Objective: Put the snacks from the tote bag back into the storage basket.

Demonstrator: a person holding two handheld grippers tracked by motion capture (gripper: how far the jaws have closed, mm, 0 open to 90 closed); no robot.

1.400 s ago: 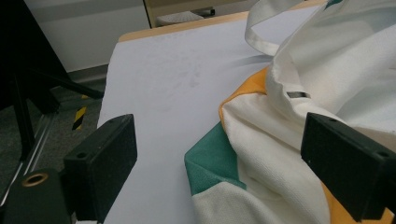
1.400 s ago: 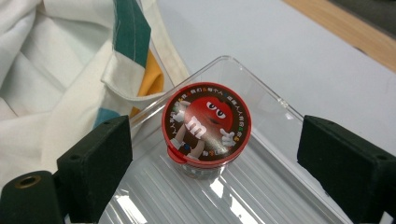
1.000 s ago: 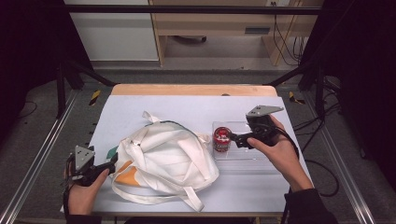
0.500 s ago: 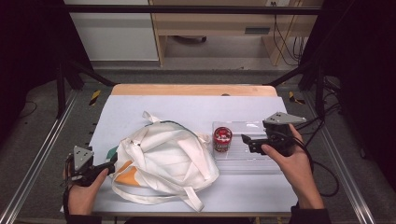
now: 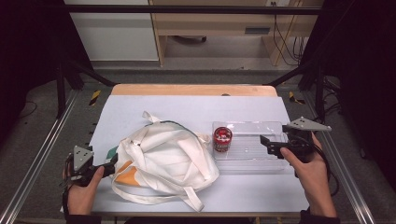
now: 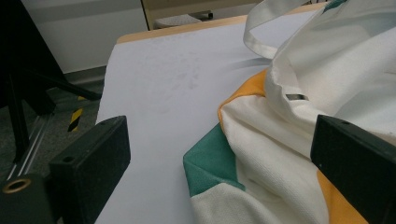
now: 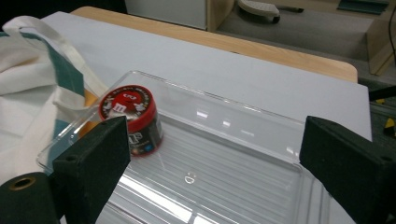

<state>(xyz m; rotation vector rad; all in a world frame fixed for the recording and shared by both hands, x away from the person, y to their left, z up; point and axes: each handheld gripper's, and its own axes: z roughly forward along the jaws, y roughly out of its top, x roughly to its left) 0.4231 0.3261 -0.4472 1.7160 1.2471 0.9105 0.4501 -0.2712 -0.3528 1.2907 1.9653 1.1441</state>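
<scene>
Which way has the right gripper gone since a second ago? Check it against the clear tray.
Yes. The right gripper has moved rightward in the high view, from beside the red-lidded candy tub at the clear tray's left end to its right end, jaws open and empty.

White "m" letters on the red lid (image 7: 127, 102) of the small tub (image 7: 132, 120)

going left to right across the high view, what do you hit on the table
left gripper → white bag → red-lidded tub → clear tray → right gripper
</scene>
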